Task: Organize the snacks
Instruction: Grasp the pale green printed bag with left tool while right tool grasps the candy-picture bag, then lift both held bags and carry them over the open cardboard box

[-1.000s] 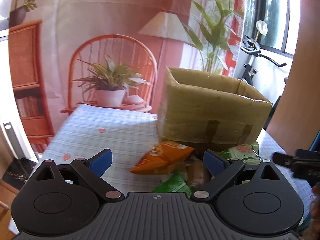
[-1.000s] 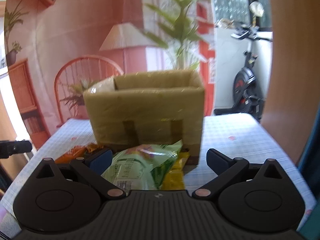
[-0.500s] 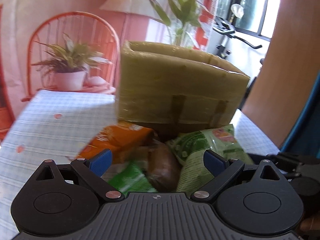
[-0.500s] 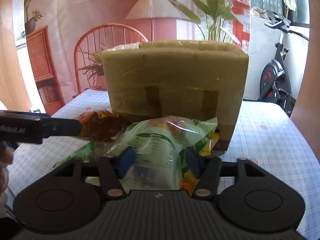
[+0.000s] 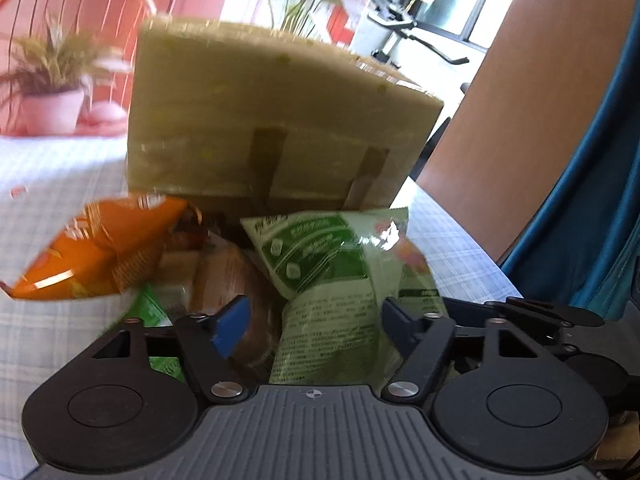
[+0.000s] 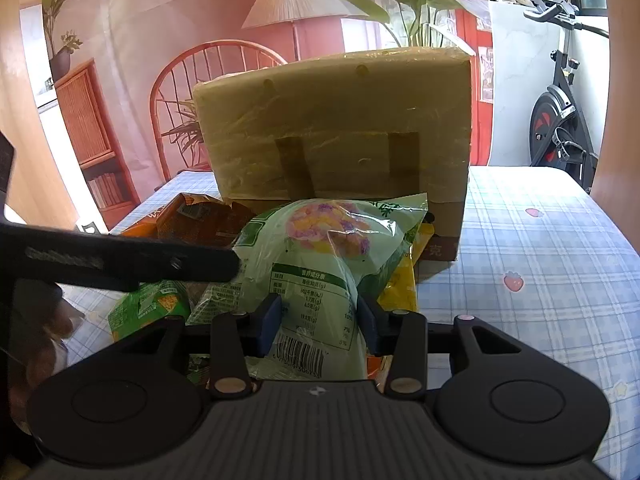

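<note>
Green and orange snack packets are lying in a loose heap on the checked-cloth bench (image 5: 60, 184), just in front of a tall, tape-wrapped cardboard box (image 5: 280, 120). None appears to be sorted yet, so the task looks barely begun, though the inside of the box is hidden. In the left wrist view, which is blurred, the left gripper (image 5: 316, 316) is tilting down over the heap. Its jaws are closing but are standing apart, with a brown round-ended packet (image 5: 224, 280) and the pale green plastic bag with printed text (image 5: 332, 264) lying between them; the pads are not visibly pressing on either. A crinkled orange foil packet (image 5: 92, 252) is sitting to the left.

In the right wrist view, the right gripper (image 6: 320, 320) is angling down at the same pale green bag (image 6: 320, 248), its jaws closing and pinching the bag's lower end near the barcode. A yellow packet (image 6: 400, 284) is peeking out behind it, and the left gripper's dark finger (image 6: 132, 264) is reaching across from the left.
</note>
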`<state>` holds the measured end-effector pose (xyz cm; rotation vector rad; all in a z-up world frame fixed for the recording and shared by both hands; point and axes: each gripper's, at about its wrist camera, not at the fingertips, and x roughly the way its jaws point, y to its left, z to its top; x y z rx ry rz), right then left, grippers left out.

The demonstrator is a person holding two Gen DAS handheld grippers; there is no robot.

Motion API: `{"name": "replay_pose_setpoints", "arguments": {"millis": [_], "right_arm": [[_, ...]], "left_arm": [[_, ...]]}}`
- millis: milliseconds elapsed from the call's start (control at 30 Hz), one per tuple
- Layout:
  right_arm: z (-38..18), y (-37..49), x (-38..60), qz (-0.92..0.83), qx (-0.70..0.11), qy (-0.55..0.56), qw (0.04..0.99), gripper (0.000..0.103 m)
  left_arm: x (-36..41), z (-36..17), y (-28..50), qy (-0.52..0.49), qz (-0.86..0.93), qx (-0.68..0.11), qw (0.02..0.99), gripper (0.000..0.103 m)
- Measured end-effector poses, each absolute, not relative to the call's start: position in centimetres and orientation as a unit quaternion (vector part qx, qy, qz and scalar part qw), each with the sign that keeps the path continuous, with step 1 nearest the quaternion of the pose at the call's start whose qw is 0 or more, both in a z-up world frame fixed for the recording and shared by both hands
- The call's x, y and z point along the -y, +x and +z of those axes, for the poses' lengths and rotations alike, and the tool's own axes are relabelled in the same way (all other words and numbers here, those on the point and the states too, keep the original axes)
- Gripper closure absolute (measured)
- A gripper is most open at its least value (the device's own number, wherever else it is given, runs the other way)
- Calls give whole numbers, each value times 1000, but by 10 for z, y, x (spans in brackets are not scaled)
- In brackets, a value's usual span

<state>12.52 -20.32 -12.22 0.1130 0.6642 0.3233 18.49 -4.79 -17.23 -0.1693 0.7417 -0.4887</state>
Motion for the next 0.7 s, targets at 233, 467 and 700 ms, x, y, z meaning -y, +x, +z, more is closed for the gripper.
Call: {"name": "replay_pose_setpoints", "arguments": {"millis": [233, 467, 700], "right_arm": [[-124, 128, 204, 158, -326, 56, 930, 59], [-127, 131, 205, 156, -329, 61, 929, 60], [-127, 133, 203, 156, -328, 55, 930, 60]], "left_arm": [[42, -186, 191, -125, -269, -368, 881, 31], [47, -199, 204, -139, -284, -383, 868, 31], [43, -201, 202, -155, -297, -372, 866, 41]]}}
